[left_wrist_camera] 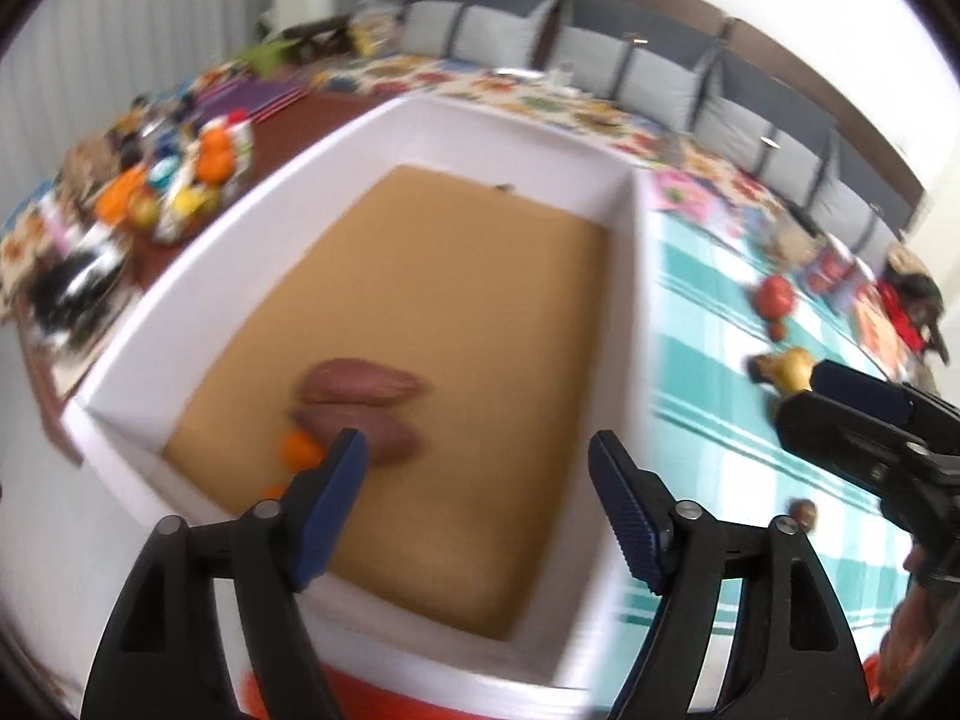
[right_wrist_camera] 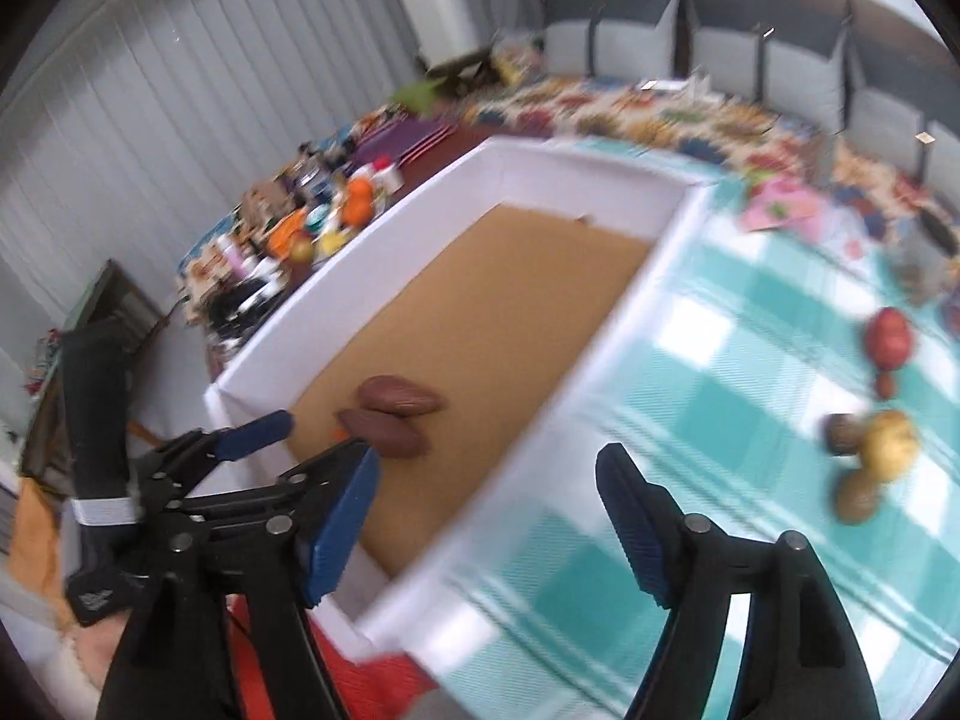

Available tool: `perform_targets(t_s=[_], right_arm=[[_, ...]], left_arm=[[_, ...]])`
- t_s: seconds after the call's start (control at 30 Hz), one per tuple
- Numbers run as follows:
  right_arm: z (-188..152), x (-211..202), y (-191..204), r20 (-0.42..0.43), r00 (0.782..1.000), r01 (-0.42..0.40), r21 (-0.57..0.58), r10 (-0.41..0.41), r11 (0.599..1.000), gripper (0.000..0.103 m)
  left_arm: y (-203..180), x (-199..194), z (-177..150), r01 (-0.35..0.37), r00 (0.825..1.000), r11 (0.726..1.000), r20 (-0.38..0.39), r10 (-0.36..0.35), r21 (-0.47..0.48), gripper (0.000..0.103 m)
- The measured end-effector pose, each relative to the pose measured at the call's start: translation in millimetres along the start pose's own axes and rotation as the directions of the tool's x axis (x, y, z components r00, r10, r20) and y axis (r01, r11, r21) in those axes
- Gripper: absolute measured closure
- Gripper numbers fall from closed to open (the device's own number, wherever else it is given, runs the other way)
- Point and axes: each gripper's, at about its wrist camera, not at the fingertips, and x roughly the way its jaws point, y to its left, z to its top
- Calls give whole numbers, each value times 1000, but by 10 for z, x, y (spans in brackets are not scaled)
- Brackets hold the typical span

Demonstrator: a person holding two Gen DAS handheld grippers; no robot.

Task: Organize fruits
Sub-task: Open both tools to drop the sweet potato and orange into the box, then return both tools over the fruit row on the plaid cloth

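From the left wrist camera we look down into a white box [left_wrist_camera: 384,120] with a brown cardboard floor. Our left gripper [left_wrist_camera: 477,462] hangs over its near end with the jaws spread wide and nothing between them. Two reddish-brown sweet potatoes [left_wrist_camera: 360,387] lie side by side on the floor near the box's left wall, touching each other. A small orange fruit [left_wrist_camera: 297,449] sits just beside the nearer one, partly hidden behind our left fingertip [left_wrist_camera: 345,462]. To the right of the box, on a teal checked cloth [left_wrist_camera: 708,360], we see a red fruit [left_wrist_camera: 774,295], a yellowish fruit [left_wrist_camera: 792,363] and a small brown one [left_wrist_camera: 803,513], all blurred. The right gripper [left_wrist_camera: 864,420] enters from the right edge above that cloth; from here we cannot tell how its jaws stand.

From the right wrist camera, our right gripper [right_wrist_camera: 486,498] shows its jaws wide apart and empty, straddling the box's right wall [right_wrist_camera: 540,420]. The sweet potatoes [right_wrist_camera: 393,414] lie inside, well apart from the fruits on the cloth: a red fruit [right_wrist_camera: 891,339], a yellow one [right_wrist_camera: 894,444] and brown ones [right_wrist_camera: 858,498] touching it. The left gripper [right_wrist_camera: 252,438] reaches in from the left over the box's near corner.
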Motion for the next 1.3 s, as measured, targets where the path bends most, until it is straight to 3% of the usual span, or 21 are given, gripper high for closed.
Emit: perform_targets(t_s=[0.17, 0.3, 0.43, 0.6, 0.87, 1.07, 1.2, 1.3], right_arm=[[-408, -470, -627, 93, 988, 120, 62, -125, 991, 26], [-883, -806, -1213, 134, 954, 251, 134, -268, 959, 22], [-1288, -980, -1696, 103, 923, 348, 191, -371, 918, 22], [-1730, -1055, -2131, 65, 894, 416, 242, -443, 876, 22], [-2295, -986, -2573, 60, 867, 447, 345, -495, 825, 22], [-2568, -889, -2764, 43, 848, 462, 426, -528, 778, 22], [-2608, -825, -2851, 21, 838, 490, 413, -546, 768, 22], [-2603, -785, -2943, 10, 828, 507, 413, -560, 757, 22]], left_arm=[[-710, -78, -140, 34, 999, 992, 36, -39, 121, 23], [-1192, -78, -283, 60, 997, 978, 31, -67, 199, 22], [-1608, -62, -436, 77, 997, 958, 9, -82, 276, 22], [-1981, -28, -589, 71, 997, 935, 1, -76, 346, 22], [-2246, 233, -780, 90, 996, 915, -24, -87, 392, 18], [-2204, 812, -1096, 231, 972, 907, -115, -203, 352, 18], [-2217, 1119, -1171, 201, 979, 909, -110, -172, 364, 18], [-2238, 1182, -1172, 164, 986, 900, -53, -156, 403, 18]])
